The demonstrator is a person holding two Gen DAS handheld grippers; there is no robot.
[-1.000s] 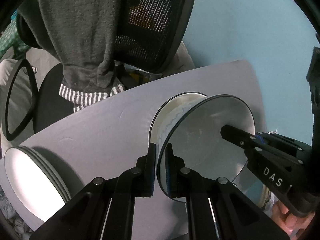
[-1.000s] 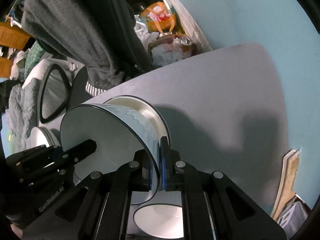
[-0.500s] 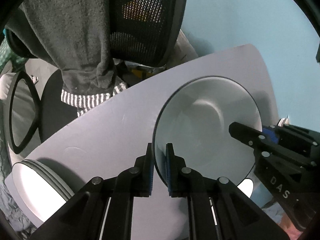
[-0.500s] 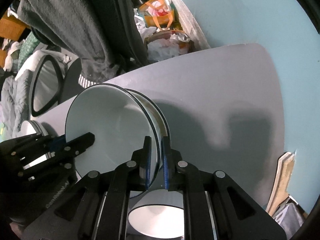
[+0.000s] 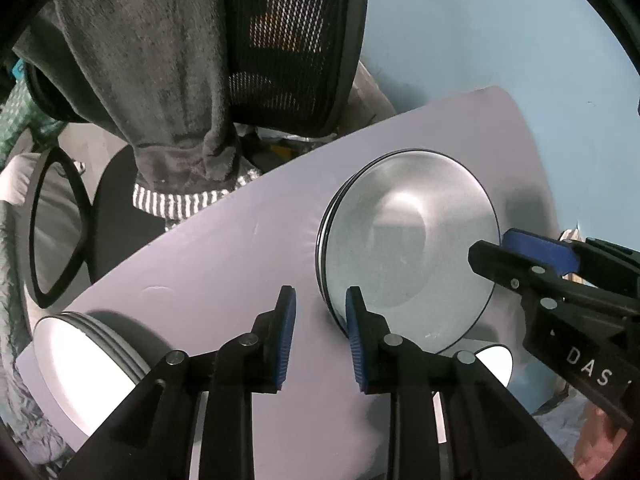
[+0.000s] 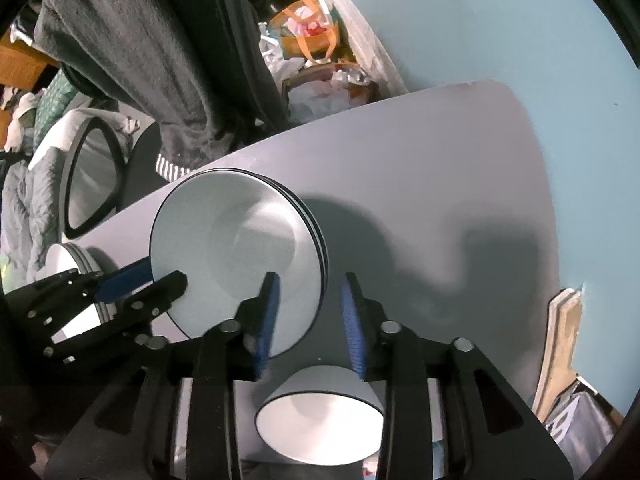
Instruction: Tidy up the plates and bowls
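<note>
1. The left tongs (image 5: 318, 334) stood open at lower centre of the left wrist view, gripping nothing; their right pad sat just beside the near rim of the stacked bowls (image 5: 408, 252).
2. The stacked bowls rested on the grey surface (image 5: 224, 256) right of centre, black-rimmed, nested one in another.
3. The right tongs (image 6: 310, 316) were also open in the right wrist view; their left pad overlapped the stack's lower edge, their right pad was clear of it; whether the pad touched could not be told.
4. A single bowl (image 6: 320, 416) lay at the bottom of that view; a pile of plates (image 5: 76, 360) sat at lower left of the left wrist view.
5. A grey garment (image 5: 152, 80) hung over a mesh chair (image 5: 292, 40) at the top.
</note>
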